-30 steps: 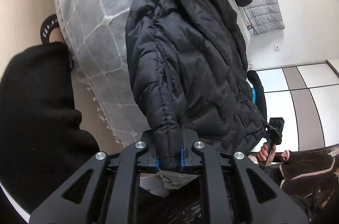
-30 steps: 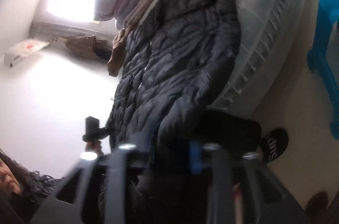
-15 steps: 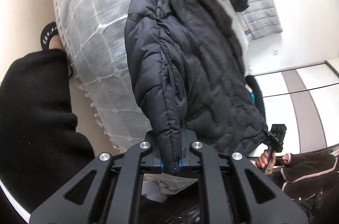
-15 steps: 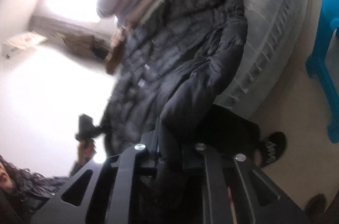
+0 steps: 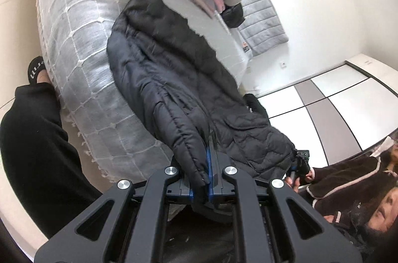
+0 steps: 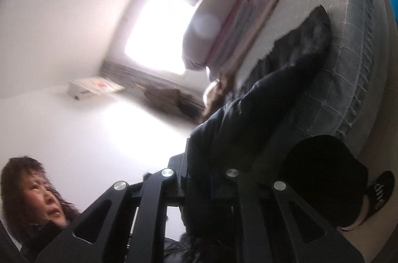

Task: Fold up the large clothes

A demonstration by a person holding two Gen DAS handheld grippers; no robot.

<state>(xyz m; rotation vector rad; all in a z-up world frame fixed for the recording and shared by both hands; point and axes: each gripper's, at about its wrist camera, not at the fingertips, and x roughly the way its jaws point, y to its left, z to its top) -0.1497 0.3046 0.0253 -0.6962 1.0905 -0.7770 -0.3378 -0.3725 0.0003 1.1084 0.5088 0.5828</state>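
Both grippers were clamped on the black puffer jacket (image 5: 174, 78), my left gripper (image 5: 208, 178) and right gripper (image 6: 199, 171) each pinching a lifted edge, while its upper half lay unfolded on the bed (image 5: 74, 39), so every fold remained.

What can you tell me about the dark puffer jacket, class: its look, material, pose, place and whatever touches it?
The dark puffer jacket is black to navy, quilted in stitched puffy channels, of smooth, slightly shiny fabric. It lies stretched along the bed's grey, white-gridded cover, its far end flat on the bed, its near end raised off it. The left hand-held gripper is shut on one quilted edge; the right hand-held gripper is shut on another dark fold.
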